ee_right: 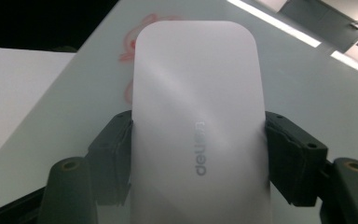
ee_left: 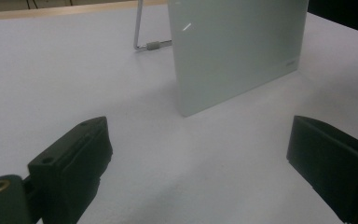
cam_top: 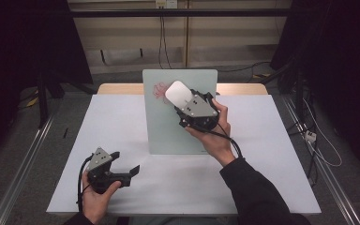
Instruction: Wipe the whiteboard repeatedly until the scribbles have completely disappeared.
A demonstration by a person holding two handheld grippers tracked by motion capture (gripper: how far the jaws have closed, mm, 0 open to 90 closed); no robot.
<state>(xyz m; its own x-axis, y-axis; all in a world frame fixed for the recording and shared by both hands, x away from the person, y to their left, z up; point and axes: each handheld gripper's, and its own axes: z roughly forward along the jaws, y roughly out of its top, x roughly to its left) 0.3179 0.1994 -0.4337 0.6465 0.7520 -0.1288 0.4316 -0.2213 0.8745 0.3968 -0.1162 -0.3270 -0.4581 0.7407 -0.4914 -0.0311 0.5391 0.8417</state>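
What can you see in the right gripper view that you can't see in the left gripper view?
Right gripper view: a white eraser clamped in the right gripper, and red scribble on the board. Left gripper view: the left gripper open over the table, and the board's metal stand. Both: the pale board.

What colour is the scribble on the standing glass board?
Red scribble, clearest in the right gripper view.

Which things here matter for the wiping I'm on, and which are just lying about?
In the job:
- white eraser, clamped in the right tool
- glass board, standing propped up
- red scribble on the board

Idle or lying about:
- left tool, open, holding nothing
- cables behind the table
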